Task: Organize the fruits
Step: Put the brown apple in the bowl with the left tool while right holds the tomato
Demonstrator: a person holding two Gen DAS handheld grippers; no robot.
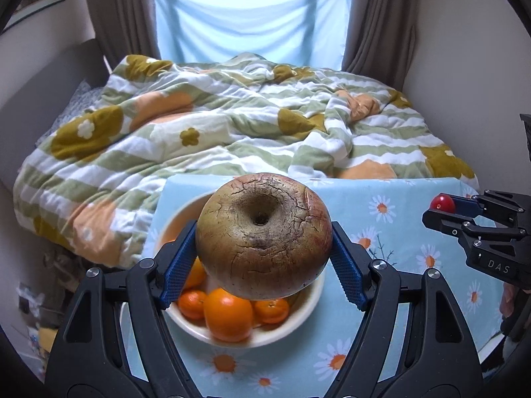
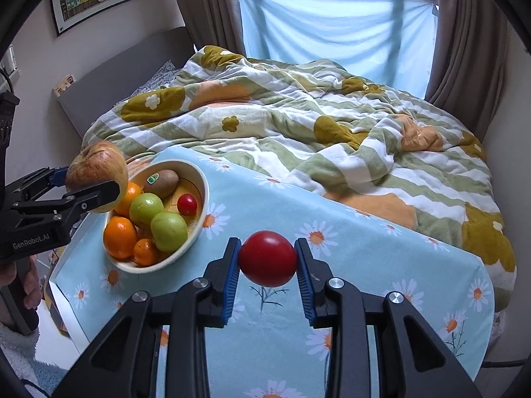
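Cracked apple (image 1: pixel 264 235) above fruit bowl (image 2: pixel 199 179) (clamped), red tomato (image 2: pixel 267 258) beside

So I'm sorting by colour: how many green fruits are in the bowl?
2. Both green fruits sit side by side in the middle of the bowl: one nearer the kiwi, one toward the front rim. Others may be hidden under the pile.

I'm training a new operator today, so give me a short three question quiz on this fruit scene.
1. True or false: the left gripper holds a wrinkled apple above the bowl.
2. What does the right gripper hold? A) kiwi B) red tomato C) orange
3. How many green fruits lie in the bowl?

Key
1. True.
2. B, the red tomato.
3. Two, beside a kiwi, oranges and a small red tomato.
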